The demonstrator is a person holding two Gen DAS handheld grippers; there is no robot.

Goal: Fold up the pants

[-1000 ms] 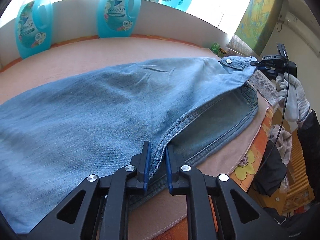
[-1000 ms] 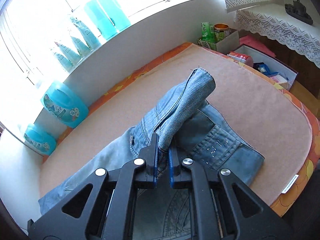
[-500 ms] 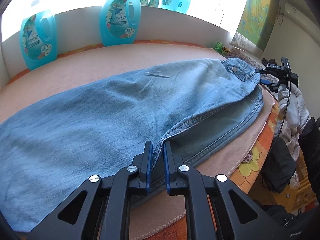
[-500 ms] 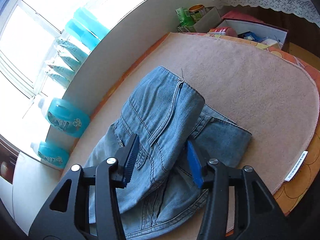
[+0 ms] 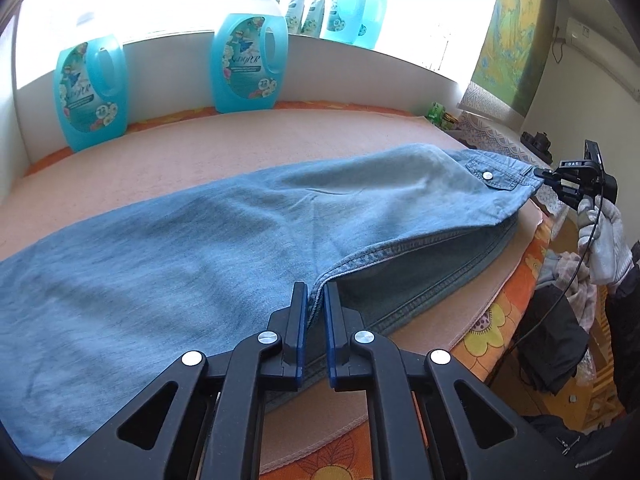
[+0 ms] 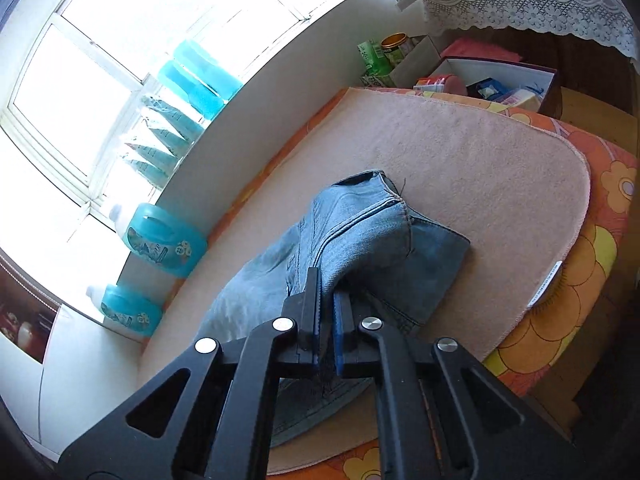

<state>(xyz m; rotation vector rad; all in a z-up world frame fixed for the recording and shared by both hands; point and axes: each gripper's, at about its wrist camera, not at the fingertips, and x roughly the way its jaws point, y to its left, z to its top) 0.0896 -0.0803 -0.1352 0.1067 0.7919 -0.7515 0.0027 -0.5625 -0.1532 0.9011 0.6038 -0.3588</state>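
The beige mat [image 5: 280,140] covers most of the flowered orange surface, and the jeans [image 5: 180,248] sprawl across it, legs running off toward the left of the left wrist view, waist end at the far right.

Left gripper [image 5: 316,300] sits at the near edge of the jeans, jaws pressed together on the raised seam of the upper layer, so that layer lifts off the one underneath and you can see into the gap.

Right gripper [image 6: 326,284] is pinched on the waistband end. Its jaws have just been closing, with denim between them, and the fabric humps up in front of it while a lower flap [image 6: 432,256] lies flat on the mat.

The left view shows the right gripper from outside at the waistband corner, with a gloved hand [image 5: 604,236] on it, plus the metal button [image 5: 487,175]. The right view only gives the boxes of clutter [image 6: 480,84] past the mat's end; what's in them is hard to make out. Blue detergent bottles [image 5: 248,68] line the sill.
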